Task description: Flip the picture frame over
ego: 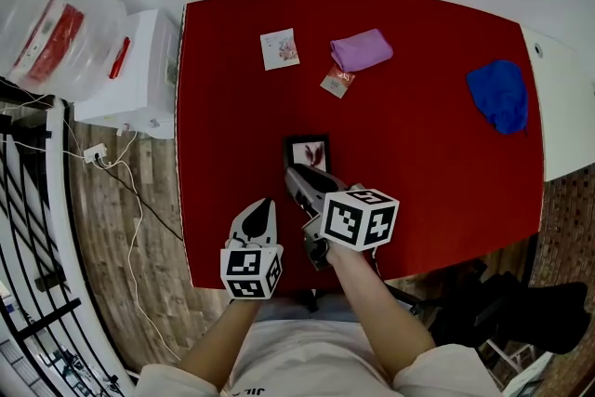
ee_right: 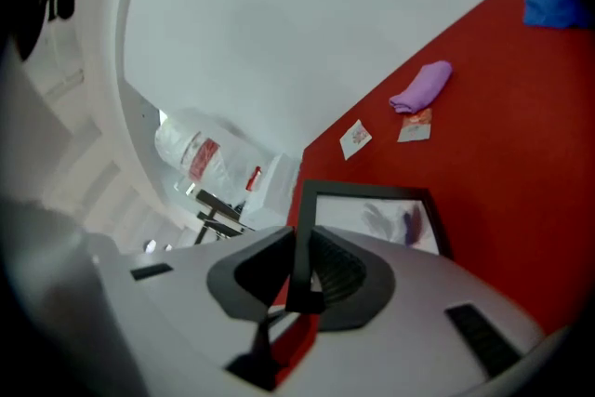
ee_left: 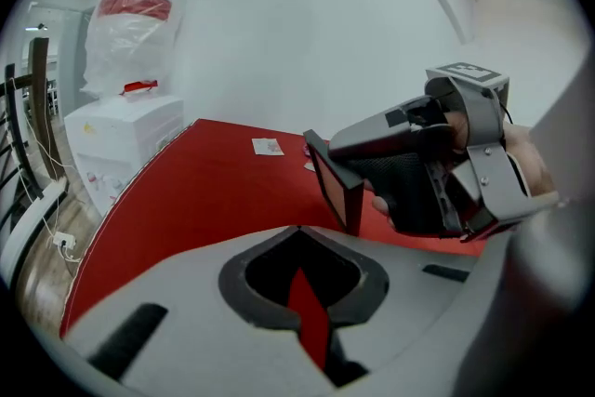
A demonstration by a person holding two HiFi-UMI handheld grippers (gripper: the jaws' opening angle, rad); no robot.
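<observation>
One black rectangular picture frame (ego: 307,151) is being held over the middle of the red surface (ego: 418,172), toward the person's side. The right hand-held gripper (ee_right: 299,272) is clamping one side bar of the frame, its pads pressing on both faces of that bar. The frame is sitting tilted, neither flat nor fully upright. Its picture side, a white sheet with a red and purple feather print, is facing up and toward the person's left, and the left gripper view is showing it almost edge-on. Its long axis is running away from the person, toward the far edge of the surface. Whether its lower edge is touching the surface cannot be told.

The left hand-held gripper (ee_left: 302,284) is hovering just beside the right one, clear of the frame, its jaws standing together with nothing between them.

Other items lying on the surface, counted:
- Two cloths, well apart: one purple folded cloth (ego: 361,49) and one blue crumpled cloth (ego: 498,94).
- Two small paper items: one white square card (ego: 280,48) and one small reddish packet (ego: 337,81), the packet just beside the purple cloth.

Off the surface, at its left, one white box (ego: 130,79) is standing with one clear plastic bag (ego: 51,23) next to it
</observation>
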